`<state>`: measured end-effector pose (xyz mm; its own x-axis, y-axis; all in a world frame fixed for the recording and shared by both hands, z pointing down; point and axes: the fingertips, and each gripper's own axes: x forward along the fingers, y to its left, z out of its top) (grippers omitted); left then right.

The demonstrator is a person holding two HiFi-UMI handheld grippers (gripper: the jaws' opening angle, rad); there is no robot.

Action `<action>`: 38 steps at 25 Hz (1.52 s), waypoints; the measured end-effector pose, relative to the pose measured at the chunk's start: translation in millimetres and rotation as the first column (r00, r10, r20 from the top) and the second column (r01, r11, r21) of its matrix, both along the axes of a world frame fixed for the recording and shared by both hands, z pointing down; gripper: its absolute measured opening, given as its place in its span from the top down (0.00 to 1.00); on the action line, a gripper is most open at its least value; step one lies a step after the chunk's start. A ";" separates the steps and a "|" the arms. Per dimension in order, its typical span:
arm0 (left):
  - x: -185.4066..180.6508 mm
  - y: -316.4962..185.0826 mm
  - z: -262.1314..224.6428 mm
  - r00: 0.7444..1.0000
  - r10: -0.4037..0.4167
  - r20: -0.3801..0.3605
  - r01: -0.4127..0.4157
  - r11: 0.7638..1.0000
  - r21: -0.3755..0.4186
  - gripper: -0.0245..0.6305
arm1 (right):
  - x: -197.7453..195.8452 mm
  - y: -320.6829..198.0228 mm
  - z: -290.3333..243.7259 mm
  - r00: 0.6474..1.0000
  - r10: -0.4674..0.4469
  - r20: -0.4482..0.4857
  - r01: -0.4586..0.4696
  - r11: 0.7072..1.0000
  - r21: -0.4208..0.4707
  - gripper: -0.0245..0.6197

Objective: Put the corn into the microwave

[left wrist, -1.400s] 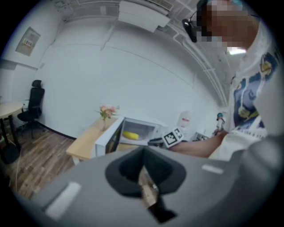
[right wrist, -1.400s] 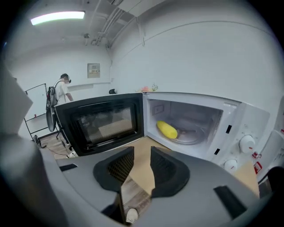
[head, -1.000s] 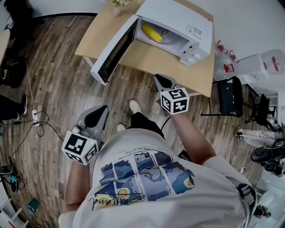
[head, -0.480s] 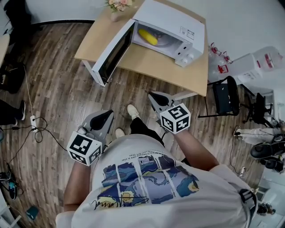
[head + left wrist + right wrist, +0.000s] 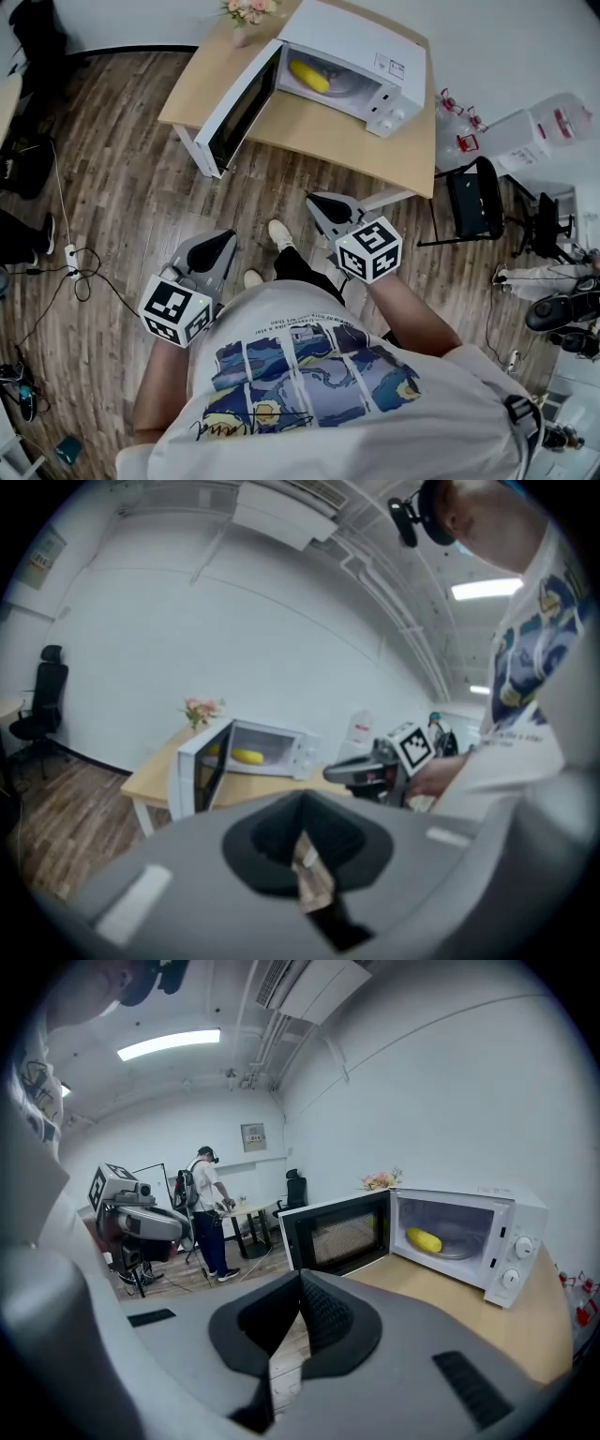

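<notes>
In the frame's upper middle, the corn (image 5: 309,76) lies inside the open microwave (image 5: 361,39). The left hand-held gripper (image 5: 225,242) and right hand-held gripper (image 5: 314,202), closed and empty, have backed away, so placement seems done.

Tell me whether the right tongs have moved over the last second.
Yes. The right tongs pulled back from the table edge, toward the person.

Head view looks steeply down; both gripper views face the far microwave (image 5: 361,42).
</notes>
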<state>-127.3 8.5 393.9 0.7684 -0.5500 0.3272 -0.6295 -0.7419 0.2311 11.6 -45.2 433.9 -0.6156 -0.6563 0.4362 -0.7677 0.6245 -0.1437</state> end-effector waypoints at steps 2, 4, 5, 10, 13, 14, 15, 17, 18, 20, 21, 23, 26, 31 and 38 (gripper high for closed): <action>-1.4 2.5 -0.9 1.000 -0.001 0.003 0.001 1.000 0.002 0.95 | -1.6 1.7 -2.5 1.000 -0.005 0.000 0.005 1.000 0.005 0.95; -2.6 6.0 -1.2 1.000 0.000 0.006 0.000 1.000 0.001 0.95 | -3.1 3.7 -4.7 1.000 -0.010 -0.003 0.010 1.000 0.009 0.95; -3.0 7.7 -1.0 1.000 0.000 0.008 0.000 1.000 0.001 0.95 | -3.6 4.6 -5.7 1.000 -0.012 -0.003 0.012 1.000 0.011 0.95; -2.8 13.2 0.5 1.000 -0.008 0.008 0.008 1.000 -0.004 0.95 | -5.4 6.8 -12.0 1.000 -0.030 -0.006 0.030 0.999 0.023 0.95; -0.8 14.8 0.8 1.000 -0.004 0.010 0.004 1.000 -0.007 0.95 | -5.3 7.9 -15.4 0.999 -0.034 -0.005 0.035 0.999 0.027 0.95; -0.3 15.1 0.3 1.000 -0.004 0.009 0.004 1.000 -0.006 0.95 | -5.2 8.8 -16.1 0.999 -0.036 -0.007 0.036 0.999 0.028 0.95; 0.0 15.5 -0.2 1.000 -0.004 0.007 0.004 1.000 -0.004 0.95 | -5.3 9.9 -16.7 0.999 -0.037 -0.008 0.037 0.999 0.029 0.95; -0.6 16.5 -0.5 1.000 -0.005 0.006 0.005 1.000 -0.002 0.95 | -6.9 12.6 -17.7 0.999 -0.041 -0.011 0.041 0.999 0.033 0.95; -0.8 16.9 -0.3 1.000 -0.005 0.007 0.005 1.000 -0.003 0.95 | -7.5 13.8 -18.2 0.999 -0.042 -0.013 0.043 0.998 0.036 0.95; 0.2 17.6 0.5 1.000 -0.002 0.006 0.002 1.000 -0.004 0.95 | -7.1 15.3 -18.9 0.999 -0.043 -0.017 0.044 0.998 0.040 0.95; 1.0 17.7 1.1 1.000 -0.001 0.006 0.001 1.000 -0.005 0.95 | -6.3 15.6 -19.1 0.999 -0.042 -0.017 0.042 0.998 0.042 0.95; 1.8 18.1 2.3 1.000 0.001 0.005 -0.001 1.000 -0.007 0.95 | -5.5 16.4 -19.0 0.999 -0.040 -0.017 0.041 0.998 0.044 0.95; 1.6 19.1 4.3 1.000 0.005 0.006 -0.004 1.000 -0.009 0.95 | -5.6 18.5 -18.1 0.999 -0.037 -0.015 0.037 0.998 0.044 0.95; 2.8 16.6 5.9 1.000 0.008 0.008 -0.007 1.000 -0.012 0.95 | -3.8 16.4 -16.2 0.999 -0.031 -0.012 0.032 0.999 0.043 0.95; 1.8 5.7 6.5 1.000 -0.007 0.007 0.007 1.000 -0.014 0.95 | -5.7 4.6 -14.9 0.999 -0.044 -0.011 0.044 0.998 0.041 0.95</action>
<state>-125.5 14.2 400.5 0.7623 -0.5505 0.3403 -0.6361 -0.7345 0.2366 5.9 -40.6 419.0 -0.6398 -0.6465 0.4155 -0.7407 0.6629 -0.1092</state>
